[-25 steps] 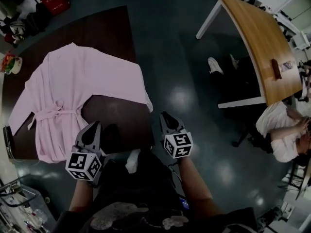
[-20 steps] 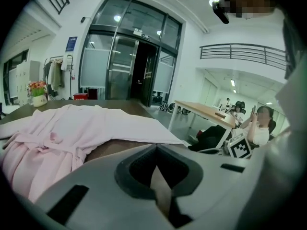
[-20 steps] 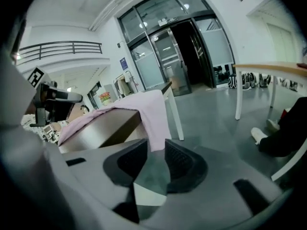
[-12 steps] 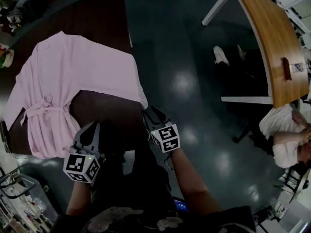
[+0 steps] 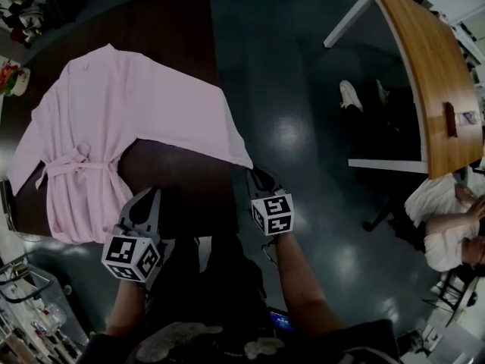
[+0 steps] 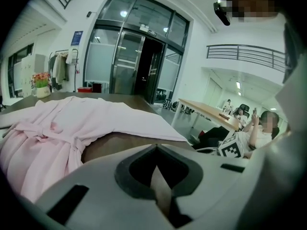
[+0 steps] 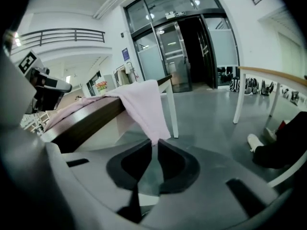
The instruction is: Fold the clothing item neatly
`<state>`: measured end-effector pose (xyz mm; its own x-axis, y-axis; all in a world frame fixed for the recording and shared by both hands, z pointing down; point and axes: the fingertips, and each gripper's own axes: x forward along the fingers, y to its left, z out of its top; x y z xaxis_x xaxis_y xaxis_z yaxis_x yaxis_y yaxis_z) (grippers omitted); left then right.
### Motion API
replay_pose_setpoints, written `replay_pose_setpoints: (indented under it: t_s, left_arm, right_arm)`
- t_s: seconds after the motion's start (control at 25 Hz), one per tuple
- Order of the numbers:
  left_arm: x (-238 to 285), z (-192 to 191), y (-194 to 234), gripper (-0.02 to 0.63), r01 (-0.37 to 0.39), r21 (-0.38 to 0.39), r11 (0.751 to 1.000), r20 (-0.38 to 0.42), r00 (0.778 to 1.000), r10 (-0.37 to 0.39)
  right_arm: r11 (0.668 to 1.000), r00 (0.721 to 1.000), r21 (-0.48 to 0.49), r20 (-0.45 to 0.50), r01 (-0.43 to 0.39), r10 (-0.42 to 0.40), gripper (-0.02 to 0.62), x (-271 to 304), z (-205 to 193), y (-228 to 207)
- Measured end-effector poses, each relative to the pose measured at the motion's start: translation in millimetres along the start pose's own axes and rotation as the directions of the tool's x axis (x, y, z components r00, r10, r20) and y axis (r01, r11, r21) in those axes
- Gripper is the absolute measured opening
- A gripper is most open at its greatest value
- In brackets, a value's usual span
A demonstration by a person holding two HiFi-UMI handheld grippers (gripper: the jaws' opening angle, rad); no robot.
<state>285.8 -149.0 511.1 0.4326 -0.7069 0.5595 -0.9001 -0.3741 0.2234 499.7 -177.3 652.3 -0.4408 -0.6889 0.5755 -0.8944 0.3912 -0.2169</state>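
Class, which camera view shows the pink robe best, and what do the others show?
The head view: it looks down on the whole robe, spread on the table with its belt tied. The left gripper view sees it low and foreshortened; the right gripper view shows mainly one sleeve hanging off the edge.

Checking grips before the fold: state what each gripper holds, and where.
The right gripper, jaws just closed further, pinches the robe by its sleeve tip; left gripper shut, empty.

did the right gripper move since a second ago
Yes, a little. The right gripper has edged closer to the dark table's right edge, up to the pink sleeve tip; its jaws have just been closing, with that tip between them.
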Motion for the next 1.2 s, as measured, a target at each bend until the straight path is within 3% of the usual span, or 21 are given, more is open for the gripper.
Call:
replay_pose_setpoints:
  t_s: [0.4,0.6,0.8,0.96,1.2]
  left_arm:
    - [-28.4,26.0,46.1,0.008,0.060,0.022,0.998,0.101,0.993,-0.062]
    - [-54.9,57.0,84.0,0.009,0.101,0.074,0.992,0.156,0.981,-0.112]
    - [-83.9,68.6,129.5,0.009,0.123,0.076,0.990,0.198,0.971,-0.136]
    - [-98.4,65.9,167.9,0.009,0.121,0.061,0.991,0.203,0.970,-0.131]
    - [-119.9,61.7,210.6,0.009,0.088,0.057,0.994,0.202,0.974,-0.098]
  right_arm:
    - [0.987,0.977,-0.030,0.154,0.157,-0.151,0.021,-56.2,92.4,2.0]
    - [0.983,0.959,-0.046,0.230,0.179,-0.163,0.020,-82.4,164.8,40.6]
    - [0.982,0.946,-0.052,0.284,0.179,-0.157,0.020,-83.8,226.0,95.9]
    - [0.988,0.938,0.001,0.313,0.156,-0.149,0.019,-67.4,246.7,136.2]
    - [0.987,0.943,0.037,0.291,0.158,-0.162,0.020,-42.9,239.0,166.8]
